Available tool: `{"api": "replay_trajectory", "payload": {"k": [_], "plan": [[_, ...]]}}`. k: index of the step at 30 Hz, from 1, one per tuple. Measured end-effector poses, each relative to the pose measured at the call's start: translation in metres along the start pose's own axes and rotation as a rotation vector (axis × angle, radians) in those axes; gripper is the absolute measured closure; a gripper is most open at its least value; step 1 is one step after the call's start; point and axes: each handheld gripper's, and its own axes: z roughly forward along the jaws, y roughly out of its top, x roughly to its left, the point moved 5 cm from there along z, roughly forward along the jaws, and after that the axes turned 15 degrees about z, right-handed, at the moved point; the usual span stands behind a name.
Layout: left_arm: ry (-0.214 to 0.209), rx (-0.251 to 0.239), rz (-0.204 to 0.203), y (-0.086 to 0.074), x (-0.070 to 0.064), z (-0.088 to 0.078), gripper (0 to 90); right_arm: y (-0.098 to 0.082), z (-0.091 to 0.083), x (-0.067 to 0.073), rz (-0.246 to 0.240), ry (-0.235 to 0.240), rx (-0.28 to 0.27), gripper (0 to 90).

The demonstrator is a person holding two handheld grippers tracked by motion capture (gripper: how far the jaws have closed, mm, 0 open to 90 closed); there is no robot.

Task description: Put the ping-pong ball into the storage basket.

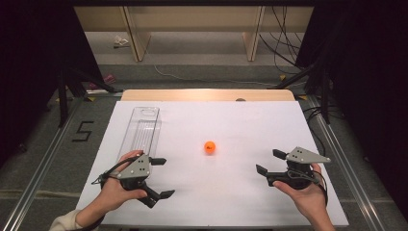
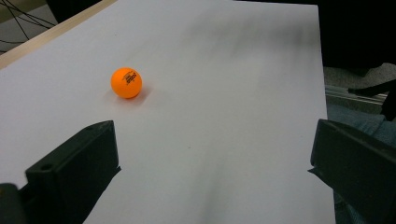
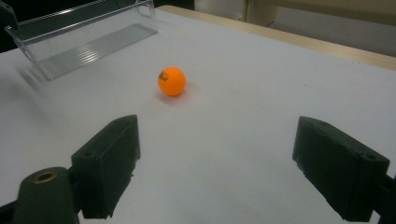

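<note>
From the high view, an orange ball point(image 1: 210, 147) lay alone near the middle of the white worktop point(image 1: 240, 125), well apart from both tools. The left gripper point(image 1: 161, 177) sat near the front left corner with its jaws spread and nothing between them, held in the left hand point(image 1: 114, 190). The right gripper point(image 1: 270, 161) hovered or rested near the front right corner, jaws likewise spread and empty, in the right hand point(image 1: 308, 197). A clear plastic tray point(image 1: 140, 129) lay along the left edge, its near end just beside the left gripper.

In the left gripper view, the ball point(image 2: 126, 83) sat beyond the left-hand jaw, outside the wide gap.

In the right gripper view, the ball point(image 3: 172, 81) lay ahead of the spread jaws, with the tray point(image 3: 84, 42) farther off; its printing was too blurred to read.
</note>
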Motion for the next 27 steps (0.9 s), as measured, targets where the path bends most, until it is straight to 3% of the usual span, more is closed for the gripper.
{"api": "replay_trajectory", "payload": {"k": [27], "plan": [[-0.005, -0.001, 0.01, 0.001, -0.002, 0.0, 0.7, 0.013, 0.033, 0.014, -0.024, 0.032, 0.006, 15.9]]}}
